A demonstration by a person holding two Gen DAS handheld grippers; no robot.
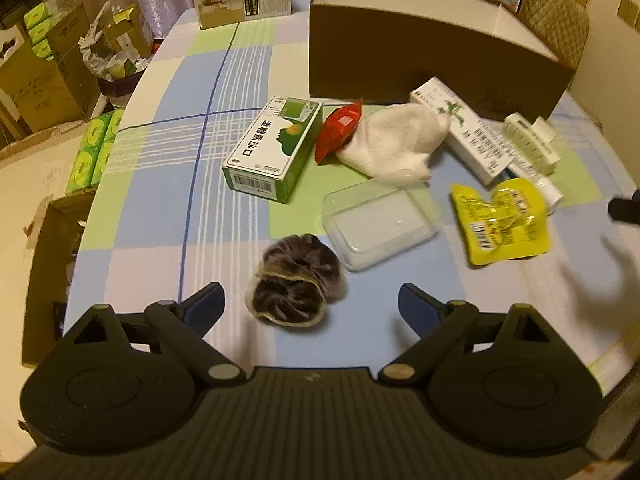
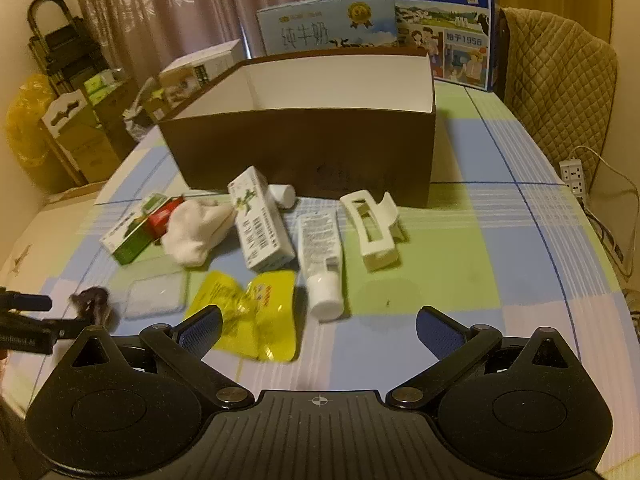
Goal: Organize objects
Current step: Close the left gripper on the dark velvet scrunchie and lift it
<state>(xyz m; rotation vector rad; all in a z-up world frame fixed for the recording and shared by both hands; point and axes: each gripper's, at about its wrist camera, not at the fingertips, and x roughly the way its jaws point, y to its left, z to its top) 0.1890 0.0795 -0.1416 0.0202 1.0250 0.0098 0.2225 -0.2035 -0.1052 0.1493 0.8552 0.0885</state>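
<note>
On a checked tablecloth [image 2: 460, 240], before an open brown box [image 2: 304, 152]: small household items scattered in a loose row, seemingly awaiting sorting into that box. Among them: green medicine carton [image 1: 274, 148], red packet [image 1: 338, 130], white sock [image 1: 396, 140], clear plastic lid [image 1: 376, 222], yellow pouch [image 1: 502, 220], white tube [image 2: 322, 260], white hair claw [image 2: 374, 228]. Nearest the left gripper [image 1: 312, 304]: dark furry scrunchie [image 1: 296, 280], lying just between widely spread jaws, not pinched. Right gripper [image 2: 318, 328] held low, level, aimed boxward, jaws likewise spread wide, empty, yellow pouch beside its left finger.
</note>
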